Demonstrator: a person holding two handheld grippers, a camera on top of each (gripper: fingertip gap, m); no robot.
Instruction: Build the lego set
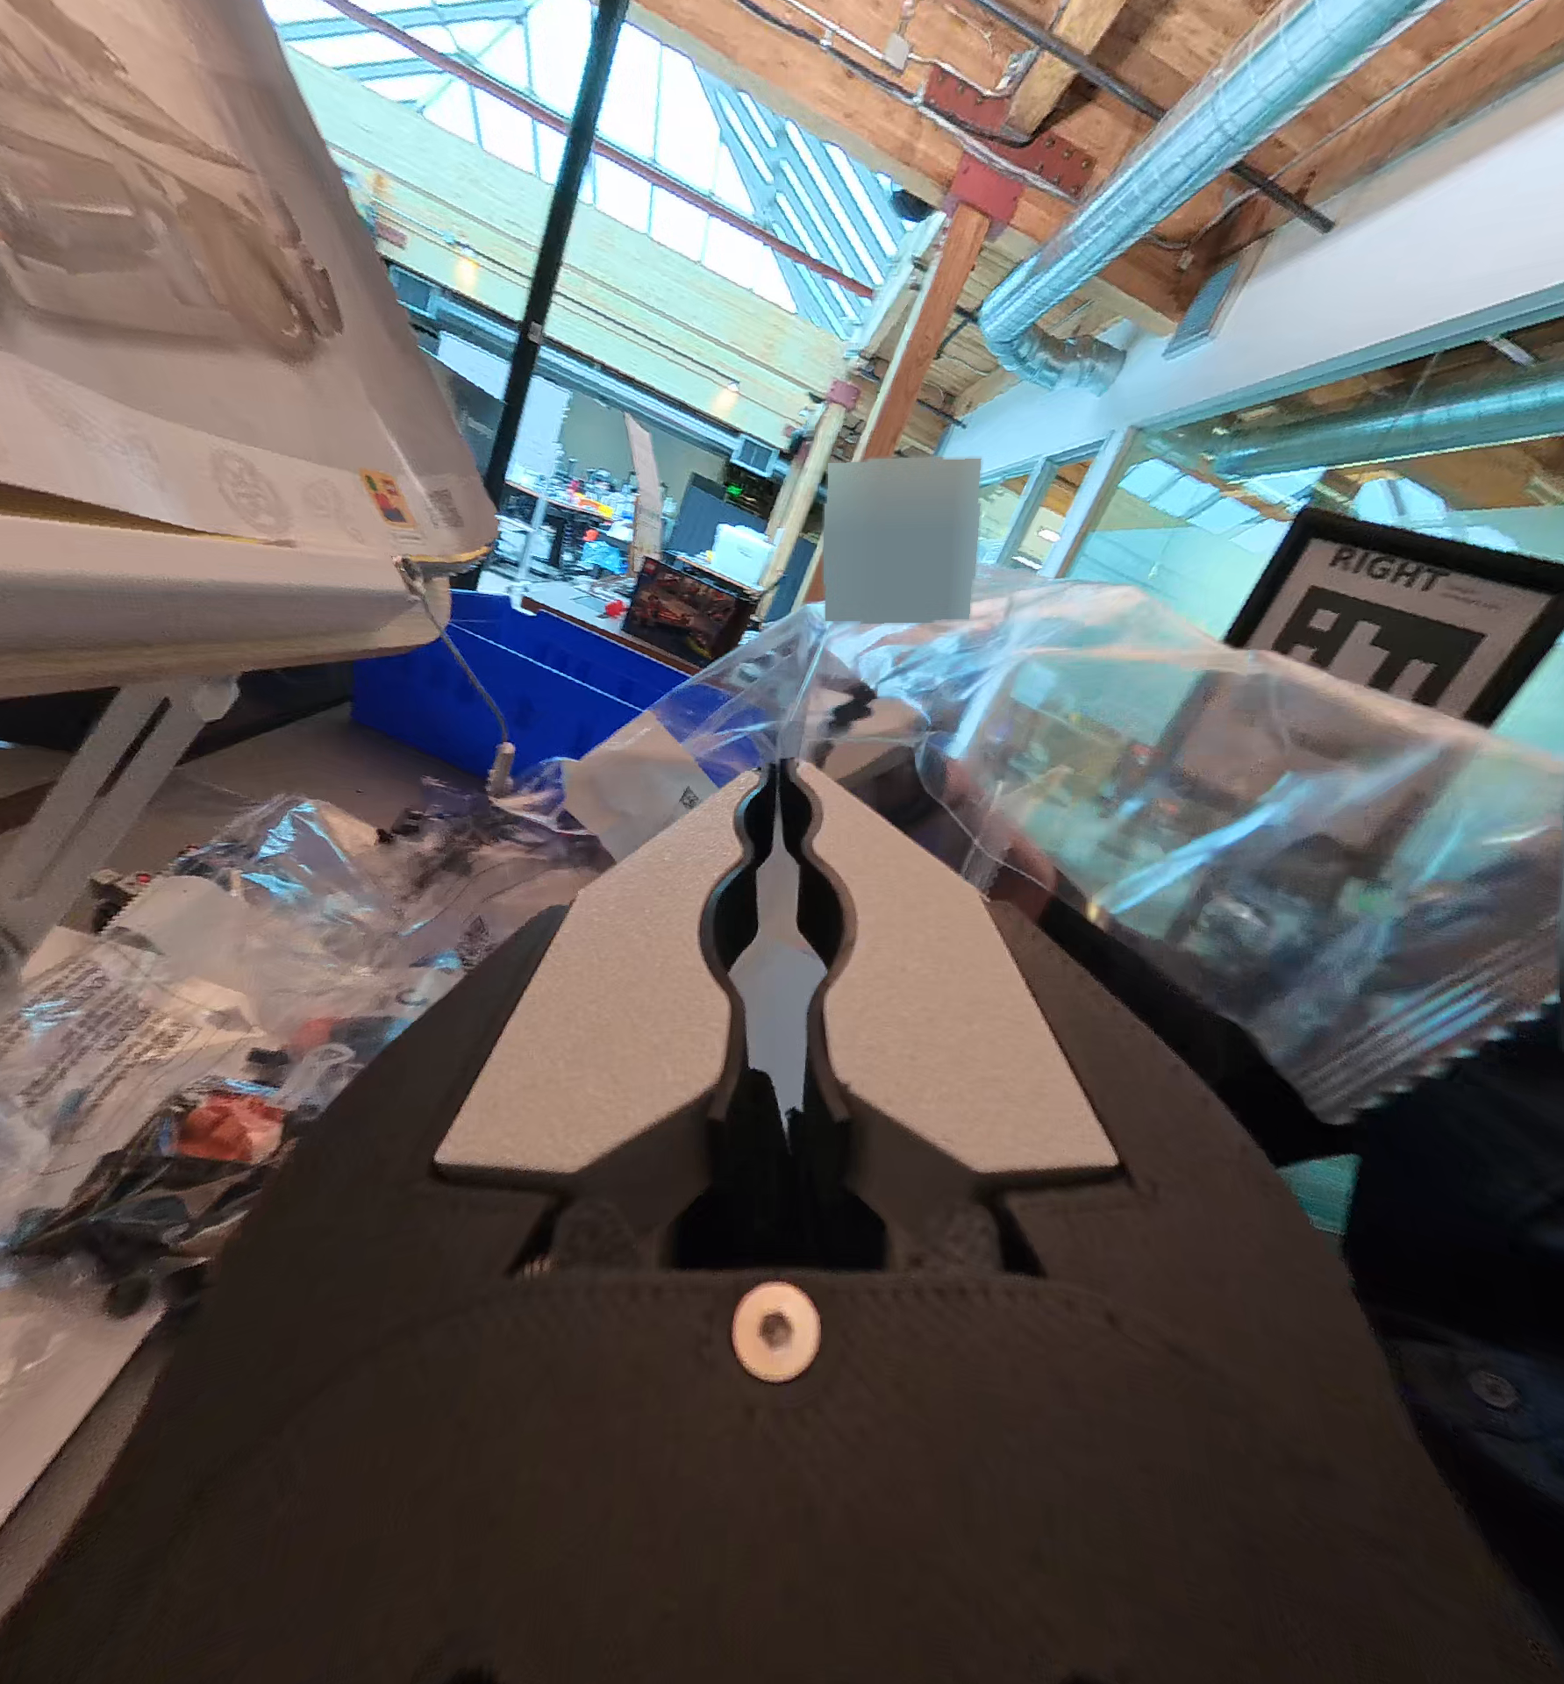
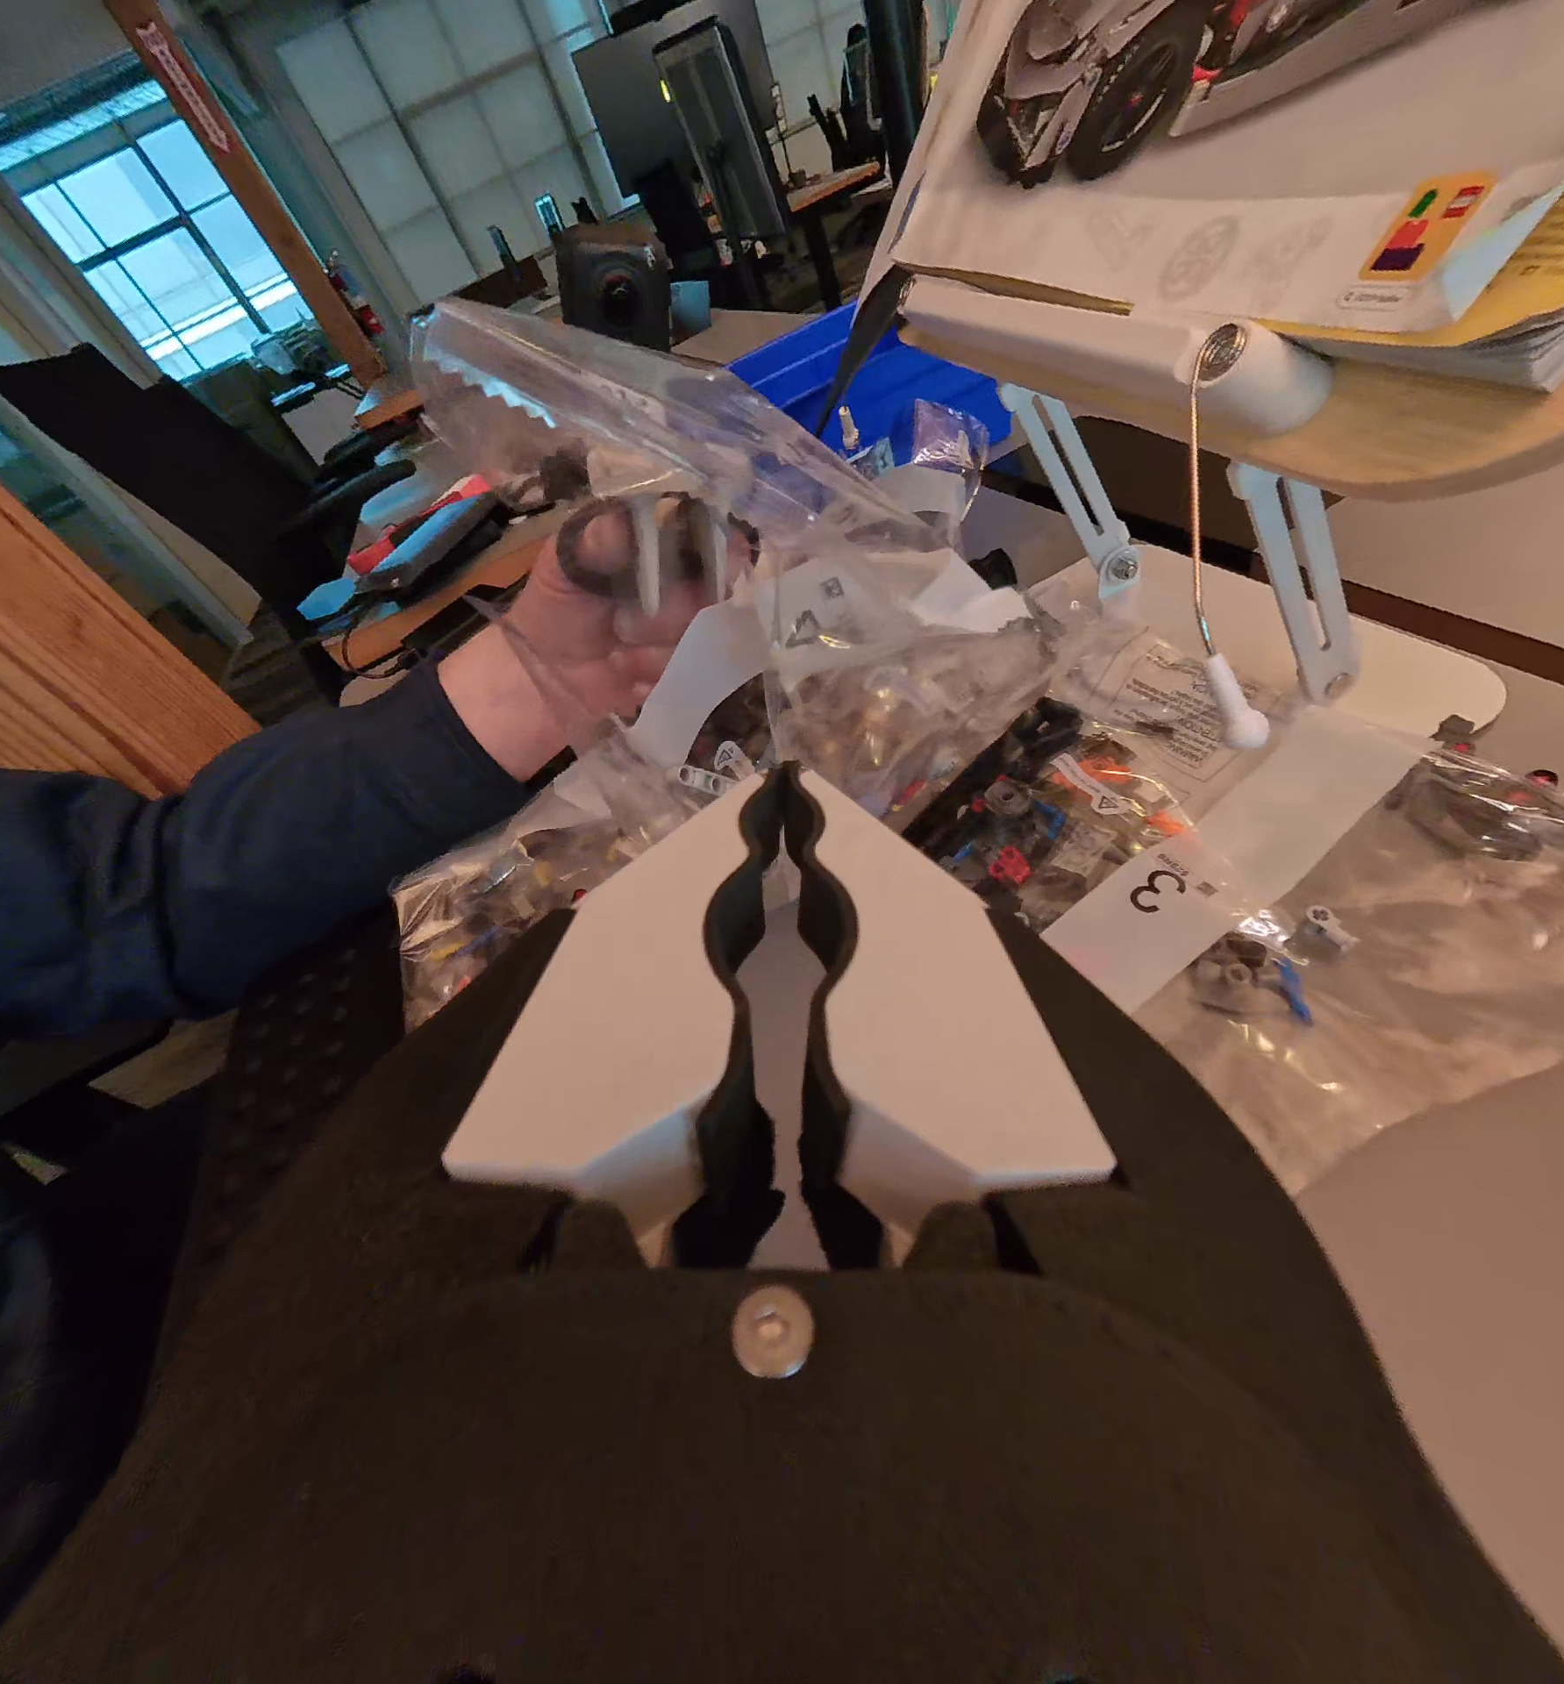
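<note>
Where my left tongs (image 1: 782, 775) meet: clenched tip to tip on a crease of a crinkled clear plastic bag (image 1: 1215, 820), which is lifted off the table and spreads away to the right
My right tongs (image 2: 784, 775): pressed together at the tips; whether any film is caught between them I cannot tell
Hand: a hand (image 2: 568, 629) in a dark blue sleeve shows blurred behind the raised bag
Lego set: unbuilt, its small pieces sealed in transparent packets (image 2: 1079, 820) heaped on the pale grey table (image 2: 1489, 1230) just beyond my right tongs
Booklet: a thick printed instruction booklet (image 2: 1215, 228) lies on a white tilted stand above the packets
Farther back: a blue plastic bin (image 1: 532, 674) stands behind the heap
</note>
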